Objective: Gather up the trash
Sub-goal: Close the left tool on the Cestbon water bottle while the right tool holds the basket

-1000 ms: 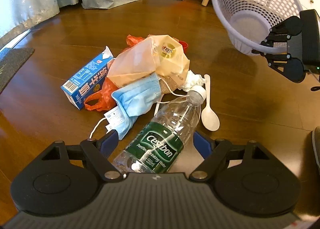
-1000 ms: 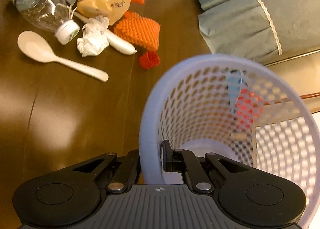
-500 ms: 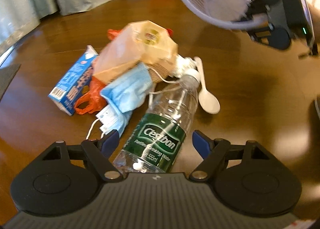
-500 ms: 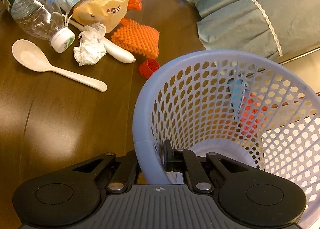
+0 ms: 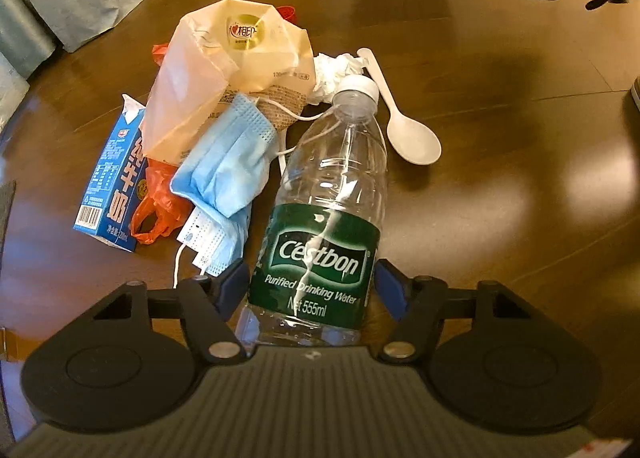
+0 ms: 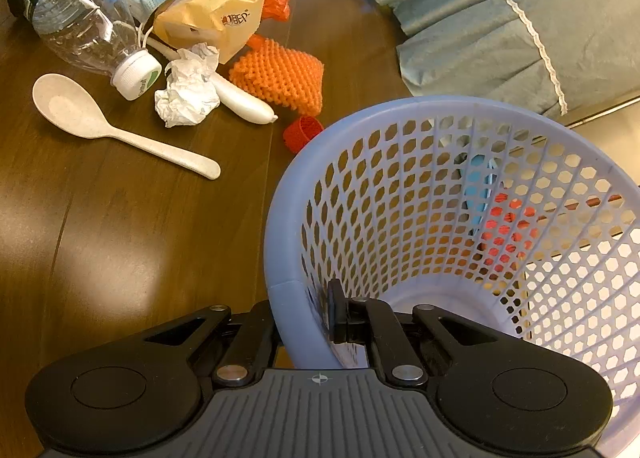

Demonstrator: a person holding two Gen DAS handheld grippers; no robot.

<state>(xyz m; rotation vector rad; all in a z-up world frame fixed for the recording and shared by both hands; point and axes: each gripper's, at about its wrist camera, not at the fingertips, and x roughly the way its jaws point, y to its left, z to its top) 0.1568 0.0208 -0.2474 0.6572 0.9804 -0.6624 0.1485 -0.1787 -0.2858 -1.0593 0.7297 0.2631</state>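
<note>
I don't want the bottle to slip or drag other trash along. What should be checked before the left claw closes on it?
1. Water bottle lies between the left claw's fingers: ok.
2. Left claw open wide enough to straddle it: ok.
3. Face mask's ear loop lies across the bottle's neck, may snag: not ok.
4. Cap on the bottle: ok.
5. Right claw shut on the basket rim: ok.
6. Basket empty enough for the bottle: ok.
</note>
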